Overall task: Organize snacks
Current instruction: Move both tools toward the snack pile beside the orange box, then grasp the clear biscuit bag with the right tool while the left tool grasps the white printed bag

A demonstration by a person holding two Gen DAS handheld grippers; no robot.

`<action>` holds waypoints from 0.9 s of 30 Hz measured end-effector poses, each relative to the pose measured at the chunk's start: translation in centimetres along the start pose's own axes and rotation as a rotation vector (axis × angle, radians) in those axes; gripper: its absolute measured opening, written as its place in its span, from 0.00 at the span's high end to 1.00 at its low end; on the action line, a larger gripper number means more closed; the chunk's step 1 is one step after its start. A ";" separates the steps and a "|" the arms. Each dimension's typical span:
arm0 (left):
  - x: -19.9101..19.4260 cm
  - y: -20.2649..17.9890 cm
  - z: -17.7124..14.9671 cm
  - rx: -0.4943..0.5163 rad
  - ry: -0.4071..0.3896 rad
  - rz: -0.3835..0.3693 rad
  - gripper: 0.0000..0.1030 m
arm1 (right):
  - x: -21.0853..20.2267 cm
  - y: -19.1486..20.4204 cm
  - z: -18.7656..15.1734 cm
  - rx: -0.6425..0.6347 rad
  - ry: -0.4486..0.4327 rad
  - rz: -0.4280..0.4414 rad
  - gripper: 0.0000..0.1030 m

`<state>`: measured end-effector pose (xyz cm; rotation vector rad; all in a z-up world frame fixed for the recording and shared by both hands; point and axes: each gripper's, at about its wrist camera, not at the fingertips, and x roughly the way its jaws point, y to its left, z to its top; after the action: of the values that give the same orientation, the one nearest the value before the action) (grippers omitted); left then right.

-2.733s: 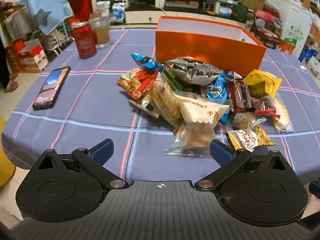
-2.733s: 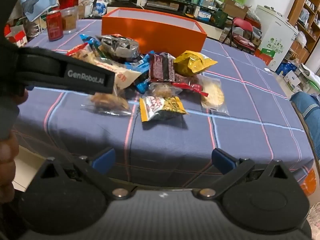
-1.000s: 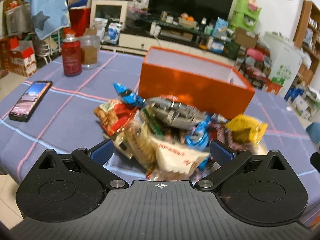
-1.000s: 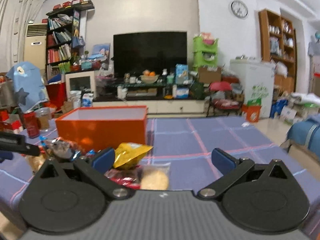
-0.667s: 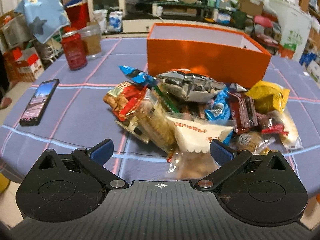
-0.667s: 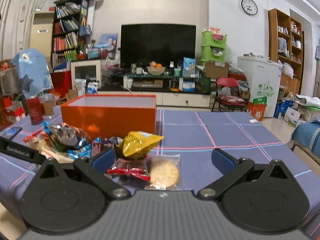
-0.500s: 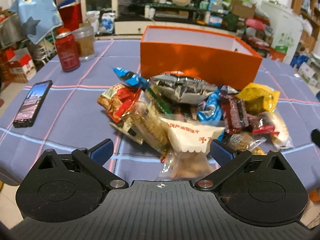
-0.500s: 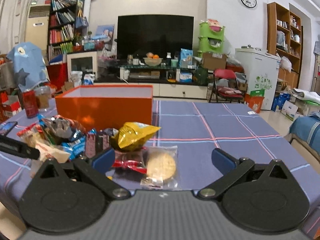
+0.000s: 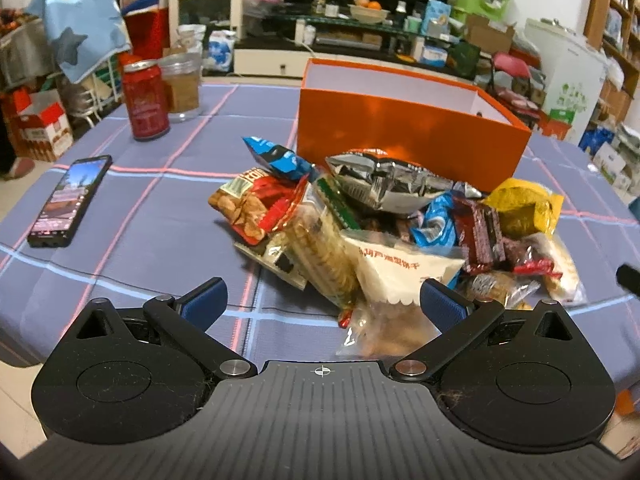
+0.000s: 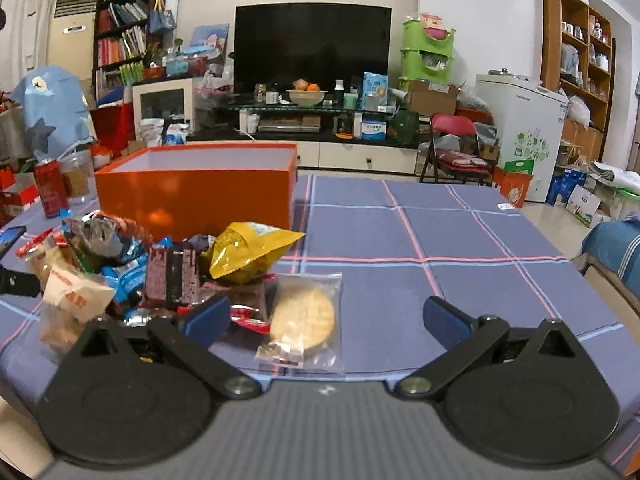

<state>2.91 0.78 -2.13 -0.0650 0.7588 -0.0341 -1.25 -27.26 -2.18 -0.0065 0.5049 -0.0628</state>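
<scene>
A heap of snack packets (image 9: 384,216) lies on the blue checked tablecloth in front of an open orange box (image 9: 408,120). The heap holds a silver bag (image 9: 384,180), a red peanut bag (image 9: 252,204), a white packet (image 9: 400,268) and a yellow bag (image 9: 524,204). My left gripper (image 9: 322,300) is open at the heap's near edge, empty. In the right wrist view the orange box (image 10: 196,188) stands behind the yellow bag (image 10: 248,252), and a round cracker in clear wrap (image 10: 302,314) lies nearest. My right gripper (image 10: 326,320) is open just before the cracker, holding nothing.
A black phone (image 9: 70,200) lies on the left of the cloth. A red can (image 9: 144,98) and a glass jar (image 9: 182,88) stand at the far left. The cloth (image 10: 460,248) right of the box is bare. A TV, shelves and clutter fill the room behind.
Both grippers drifted slightly closer to the heap. The right wrist view dipped a little, so the cracker sits more between its fingers. Both stay open.
</scene>
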 end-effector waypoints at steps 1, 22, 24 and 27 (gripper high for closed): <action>0.0 -0.1 -0.1 0.010 -0.001 0.007 0.14 | 0.2 -0.2 0.2 0.012 0.004 0.005 0.01; 0.9 -3.6 -2.5 -0.001 -0.018 -0.113 0.23 | 4.7 -1.3 2.0 0.011 0.047 0.096 0.01; 0.9 -3.3 -2.5 -0.006 -0.017 -0.107 0.26 | 5.2 -1.0 1.9 -0.015 0.062 0.088 0.01; 0.9 -2.6 -2.6 -0.035 -0.036 -0.110 0.31 | 5.6 -1.0 1.8 -0.015 0.079 0.073 0.01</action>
<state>1.75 -1.95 -4.39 -0.1405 0.7193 -0.1239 4.46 -28.63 -3.29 -0.0001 0.5839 0.0122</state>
